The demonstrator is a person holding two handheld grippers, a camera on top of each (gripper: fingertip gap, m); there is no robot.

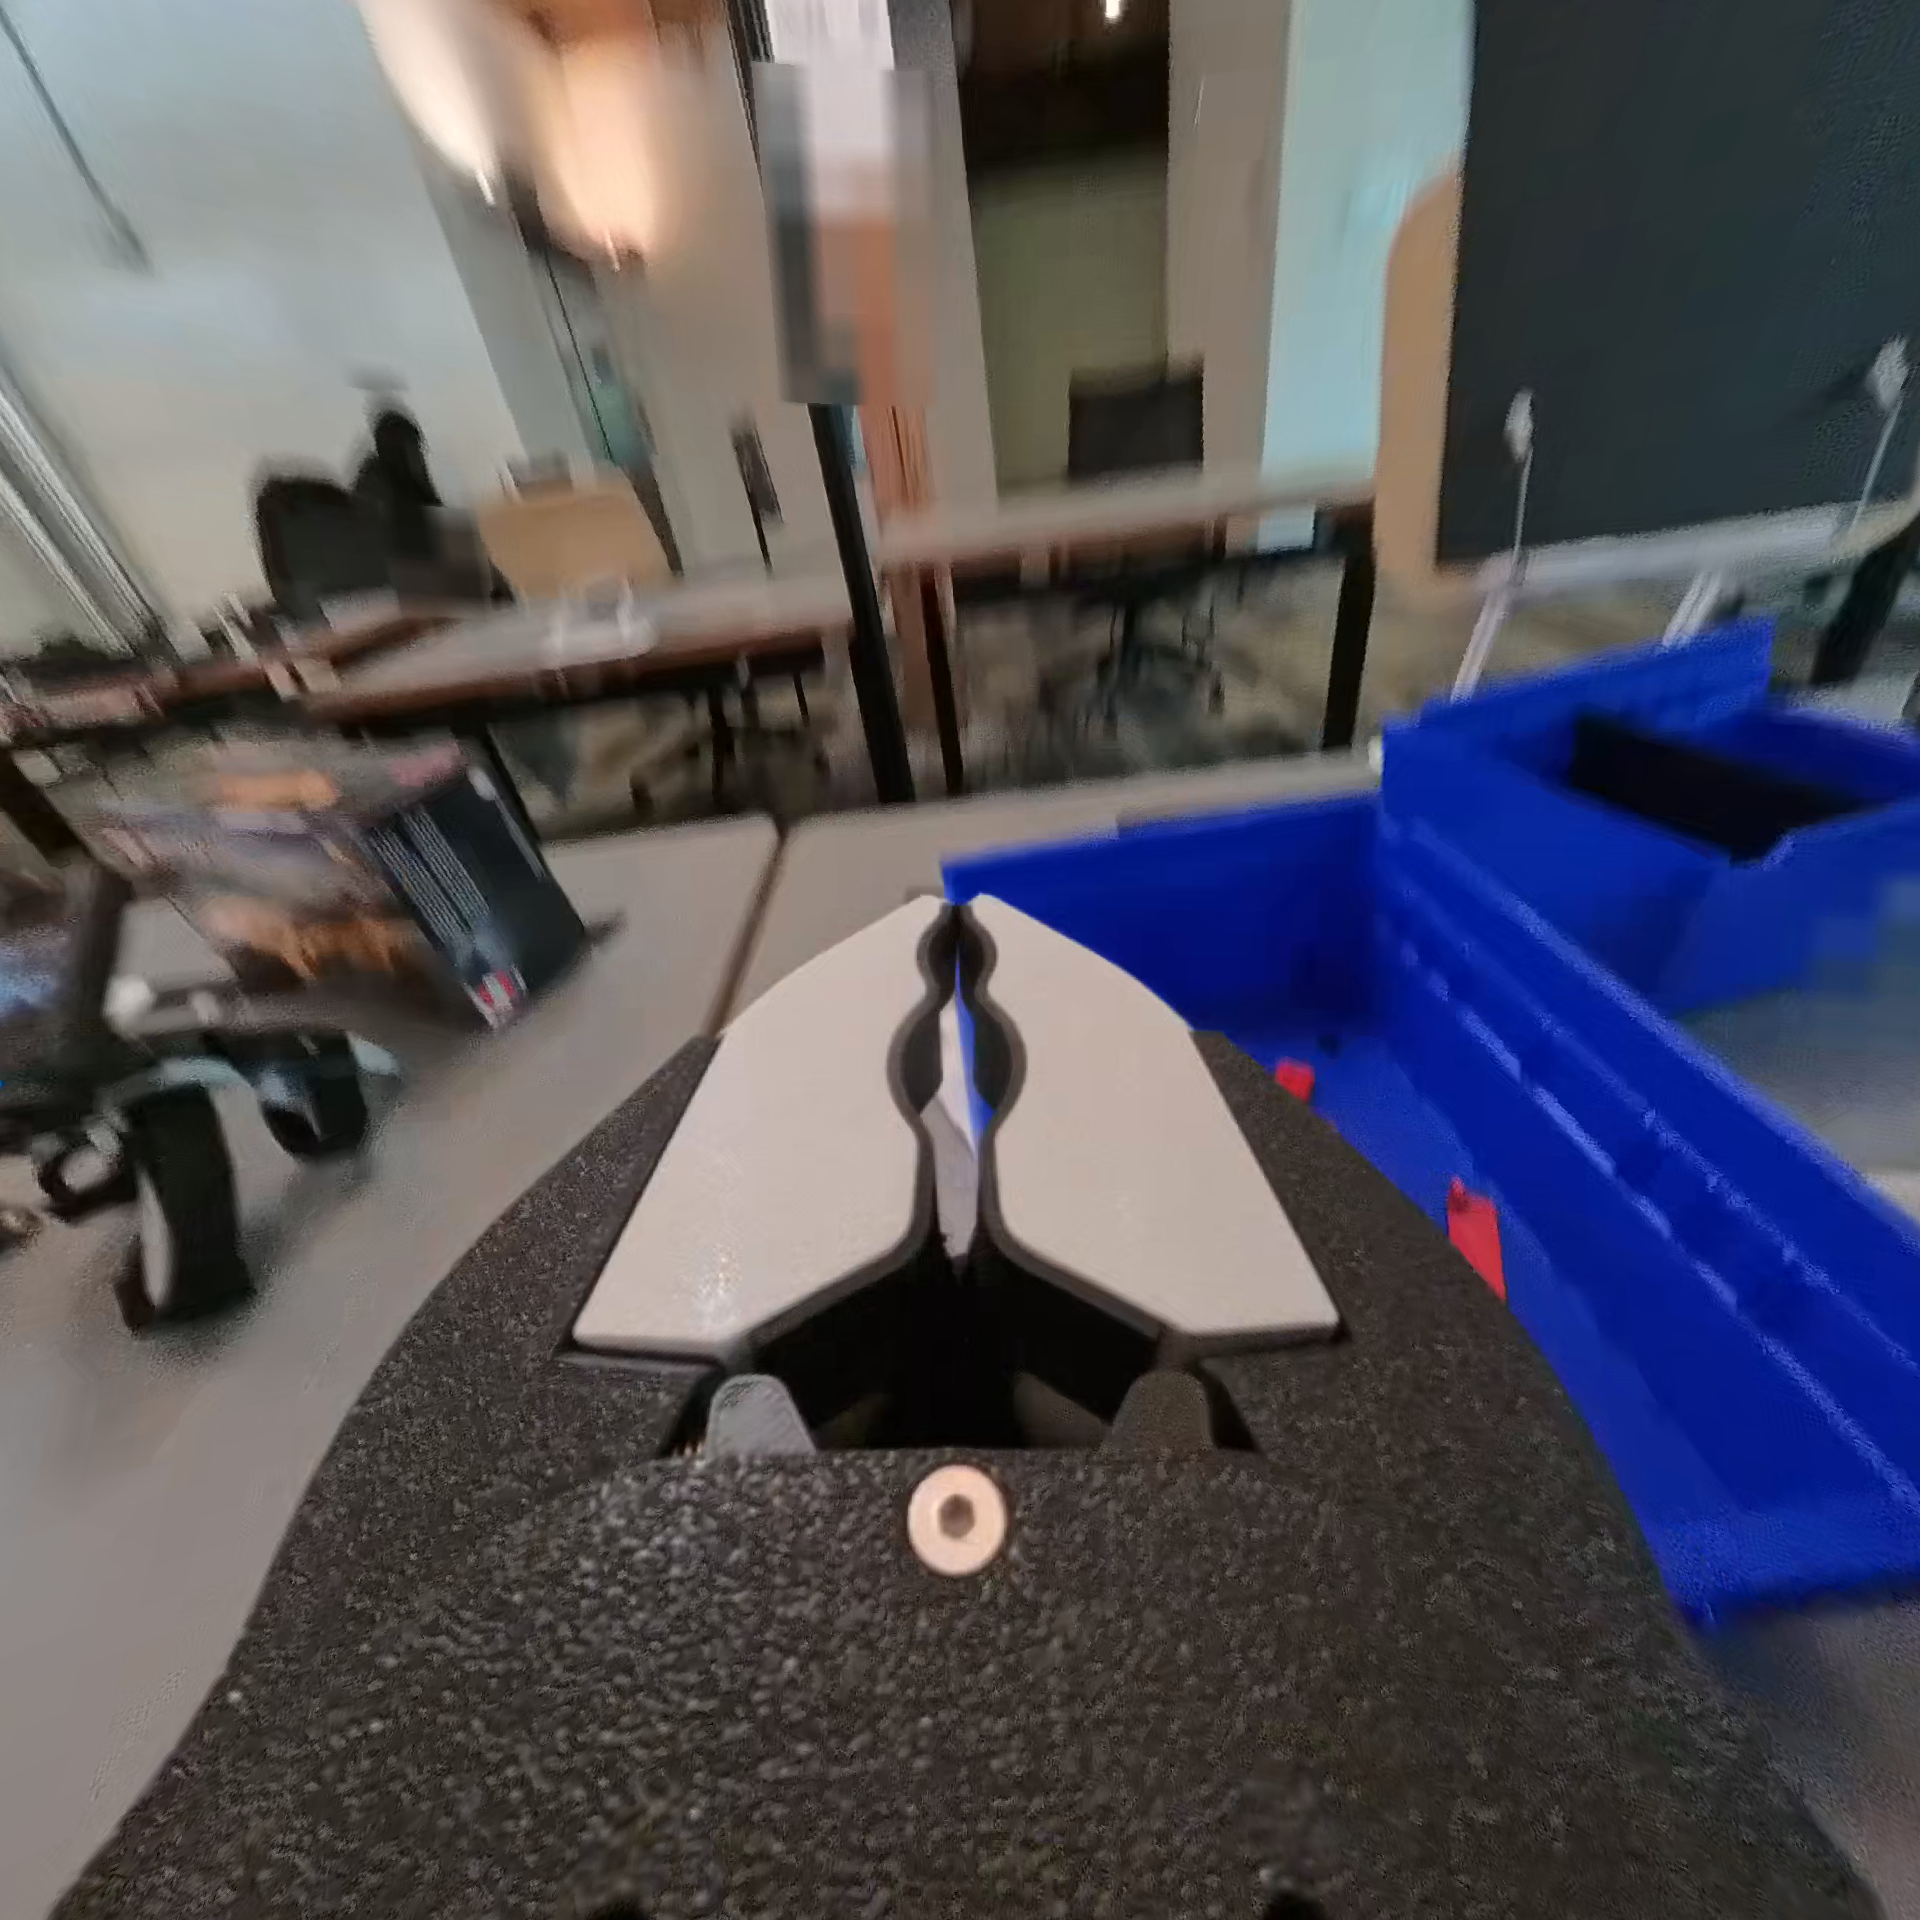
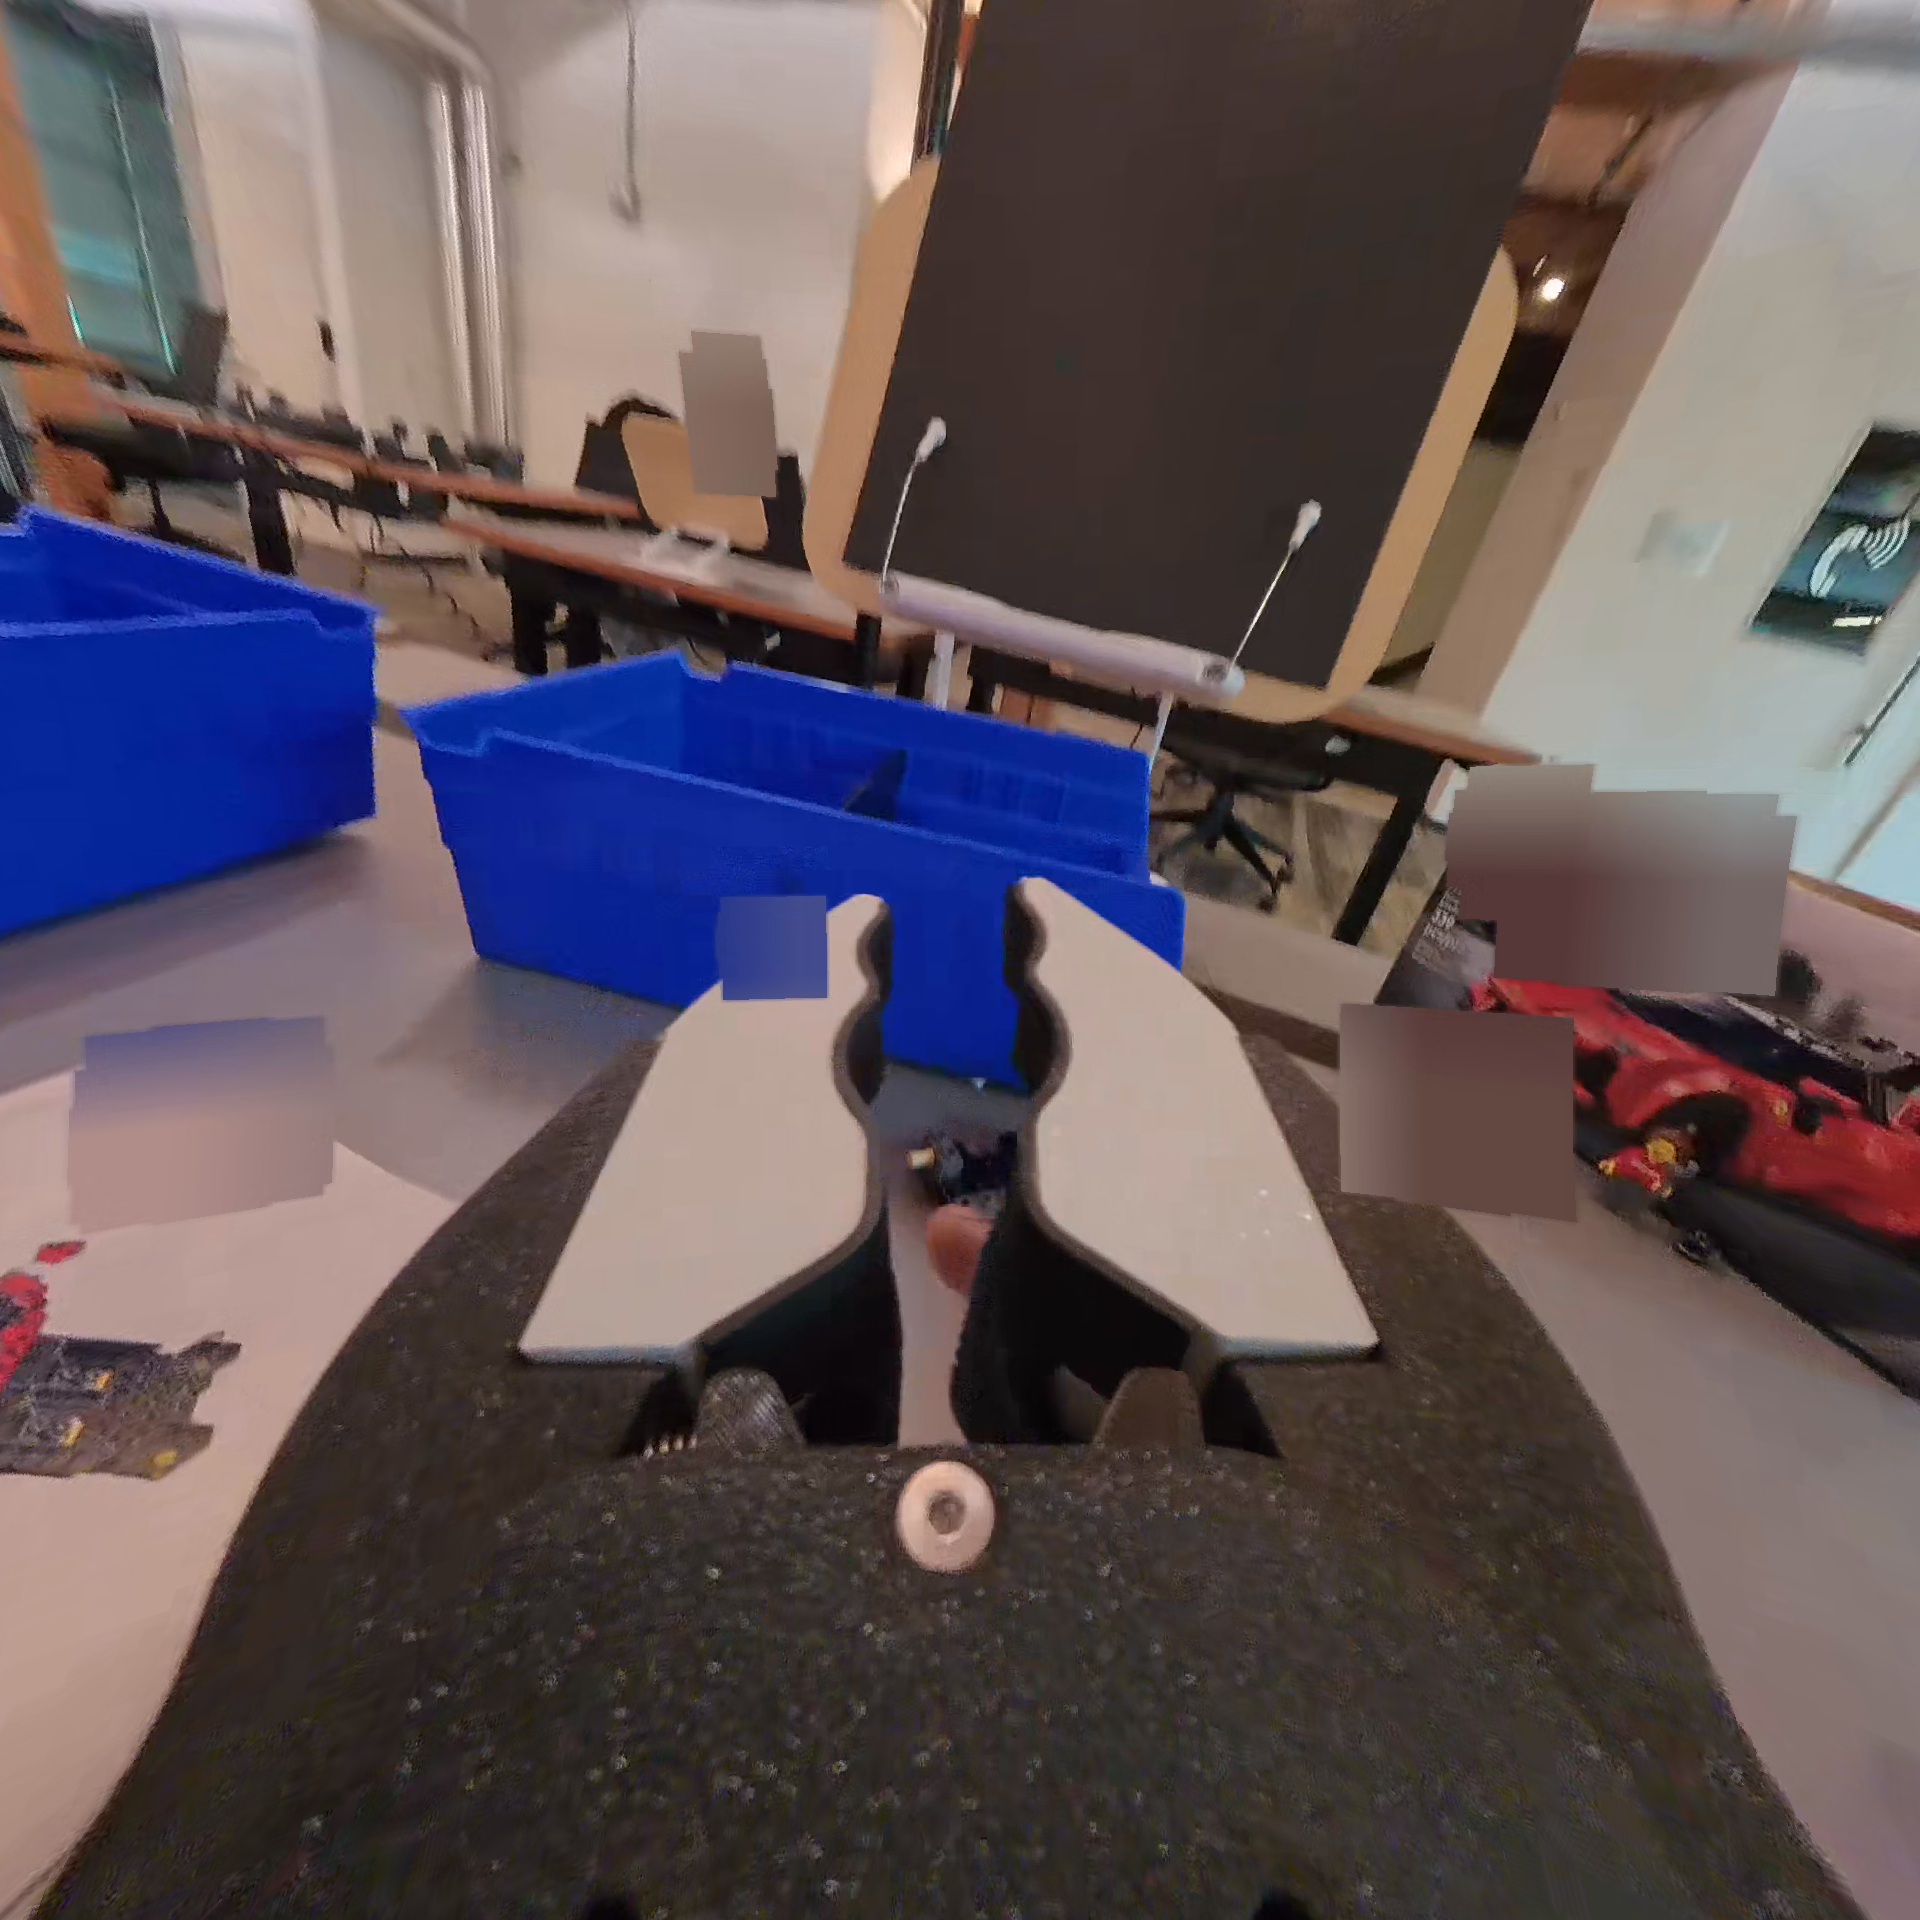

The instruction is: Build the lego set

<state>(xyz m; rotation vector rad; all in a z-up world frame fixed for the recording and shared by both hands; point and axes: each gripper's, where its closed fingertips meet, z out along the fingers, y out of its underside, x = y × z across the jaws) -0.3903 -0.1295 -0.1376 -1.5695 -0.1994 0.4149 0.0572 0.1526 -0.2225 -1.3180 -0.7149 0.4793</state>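
- My left gripper (image 1: 957,920) has its jaws pressed together at the tips with nothing visibly gripped; it hangs above the table (image 1: 312,1351) at the near end of a blue bin (image 1: 1558,1195).
- My right gripper (image 2: 948,914) has a narrow gap between its jaws and holds nothing. Through the gap I see a small dark cluster of pieces (image 2: 961,1155) on the table below, with what may be a fingertip beside it.
- I judge the step in hand to be fetching the next piece. To do it well I would part the left jaws before dipping into the bin, come down straight over one red piece (image 1: 1475,1231), and close on its flat sides so it does not twist.
- I would keep the right gripper low and quiet over the cluster, ready to steady it for pressing on.
- Only the left view shows the bin's inside, with red pieces on its floor, and a blurred dark wheeled build (image 1: 187,1174) on the table to the left, with a box (image 1: 343,883) behind it.
- Only the right view shows the manual page (image 2: 156,1403), a second bin (image 2: 790,831) ahead, and printed red-car artwork (image 2: 1745,1101) on the right.
- The left view is badly motion-blurred, so I would let it settle before committing.
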